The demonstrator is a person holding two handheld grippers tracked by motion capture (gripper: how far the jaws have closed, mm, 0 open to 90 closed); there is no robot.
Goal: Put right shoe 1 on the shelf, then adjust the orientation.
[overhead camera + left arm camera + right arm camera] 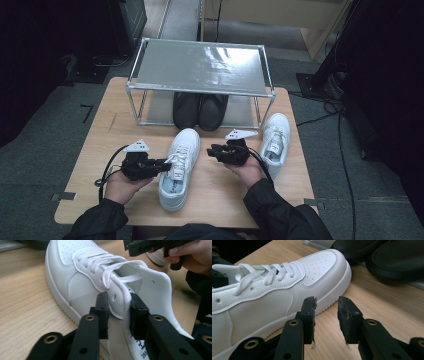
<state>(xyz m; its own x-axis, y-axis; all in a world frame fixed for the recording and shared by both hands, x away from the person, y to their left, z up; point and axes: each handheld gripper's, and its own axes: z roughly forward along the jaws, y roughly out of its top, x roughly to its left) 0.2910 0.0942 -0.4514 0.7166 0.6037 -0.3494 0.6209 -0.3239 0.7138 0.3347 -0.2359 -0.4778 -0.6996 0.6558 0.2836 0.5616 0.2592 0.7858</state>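
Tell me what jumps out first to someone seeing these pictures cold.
A white sneaker lies mid-table, toe toward the rack; the left tongs pinch its collar edge by the top laces. The right tongs stand open beside the shoe's toe with nothing between them. A second white sneaker lies at the table's right, and a pair of black shoes sits on the lower shelf of the metal rack at the far edge.

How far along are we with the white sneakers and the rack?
Done: black shoes sit on the rack's lower shelf. In hand: left gripper pinches the near white sneaker's collar; right gripper open beside it. Left: both white sneakers, including the far one, remain on the table.
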